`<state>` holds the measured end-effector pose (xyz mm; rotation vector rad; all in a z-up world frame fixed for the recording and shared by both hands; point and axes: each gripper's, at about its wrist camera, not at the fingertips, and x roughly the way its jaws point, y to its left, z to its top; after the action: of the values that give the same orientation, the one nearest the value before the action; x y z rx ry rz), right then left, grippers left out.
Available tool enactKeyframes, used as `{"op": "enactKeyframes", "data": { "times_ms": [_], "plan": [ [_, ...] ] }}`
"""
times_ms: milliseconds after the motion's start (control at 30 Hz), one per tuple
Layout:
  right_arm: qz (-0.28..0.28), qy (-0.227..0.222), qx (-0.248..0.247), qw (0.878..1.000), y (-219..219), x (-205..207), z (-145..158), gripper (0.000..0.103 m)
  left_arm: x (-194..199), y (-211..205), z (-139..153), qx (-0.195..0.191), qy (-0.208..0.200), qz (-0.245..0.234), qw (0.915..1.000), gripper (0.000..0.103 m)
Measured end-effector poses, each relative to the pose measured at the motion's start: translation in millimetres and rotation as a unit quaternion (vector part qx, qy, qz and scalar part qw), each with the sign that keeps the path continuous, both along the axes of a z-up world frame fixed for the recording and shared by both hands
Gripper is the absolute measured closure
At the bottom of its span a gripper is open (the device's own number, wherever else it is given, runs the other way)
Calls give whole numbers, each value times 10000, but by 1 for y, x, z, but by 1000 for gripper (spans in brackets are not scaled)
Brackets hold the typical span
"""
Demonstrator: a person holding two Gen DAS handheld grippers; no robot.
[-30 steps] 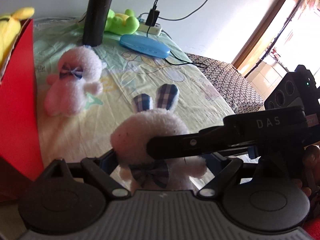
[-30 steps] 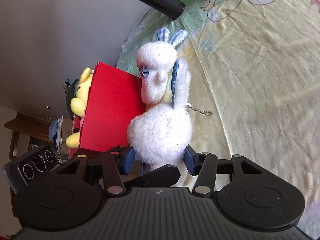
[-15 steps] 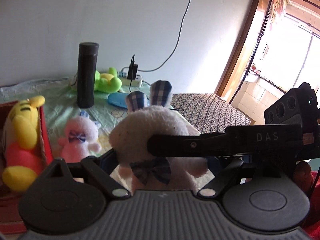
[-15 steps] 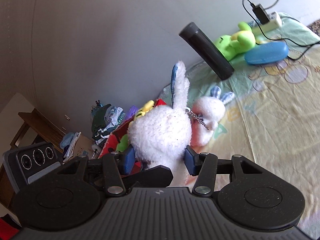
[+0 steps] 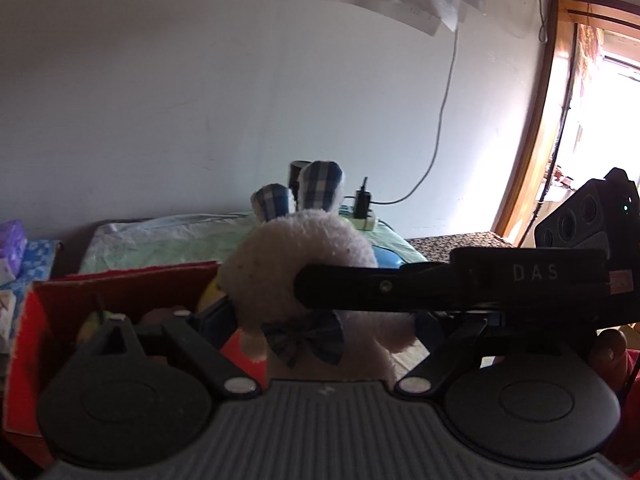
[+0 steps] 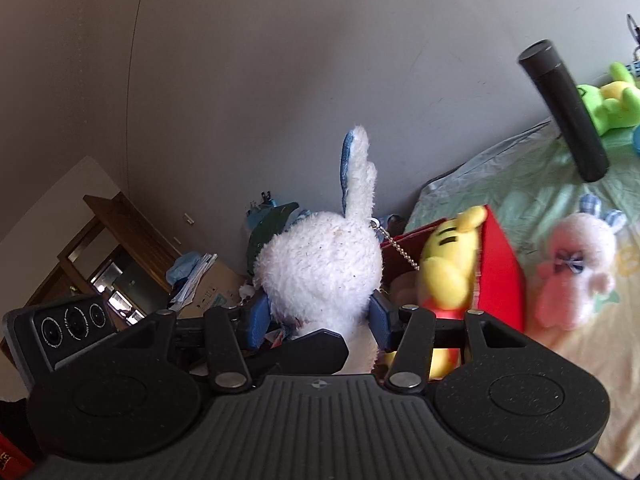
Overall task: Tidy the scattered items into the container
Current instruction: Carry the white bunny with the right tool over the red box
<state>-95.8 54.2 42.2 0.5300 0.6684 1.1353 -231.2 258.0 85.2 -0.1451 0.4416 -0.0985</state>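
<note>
A white rabbit plush (image 5: 296,256) with checked blue ears and a bow tie hangs in the air above the near edge of the red box (image 5: 120,288). My left gripper (image 5: 320,320) is shut on its body from both sides. A finger (image 5: 380,288) of the right gripper crosses its face. In the right wrist view the same rabbit plush (image 6: 320,272) sits between the blue pads of my right gripper (image 6: 320,316), which press on it. The red box (image 6: 500,272) holds a yellow bear plush (image 6: 452,264). A pink rabbit plush (image 6: 572,272) lies on the bed beside the box.
A tall black cylinder (image 6: 568,112) and a green plush (image 6: 616,100) stand at the far side of the bed by the wall. A power strip (image 5: 362,216) with a plugged charger lies there too. Clothes and cardboard (image 6: 208,280) clutter the floor left of the box.
Both grippers have lifted the white rabbit plush off the bed and carried it left to the red box. The views have tilted up toward the wall.
</note>
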Motion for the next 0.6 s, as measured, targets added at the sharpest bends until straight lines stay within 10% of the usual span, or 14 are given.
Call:
{"op": "enactKeyframes", "data": {
  "times_ms": [600],
  "plan": [
    [307,233,-592,9975,165,-10,-29,50,-9,142,-45,312,951,601,9932,16]
  ]
}}
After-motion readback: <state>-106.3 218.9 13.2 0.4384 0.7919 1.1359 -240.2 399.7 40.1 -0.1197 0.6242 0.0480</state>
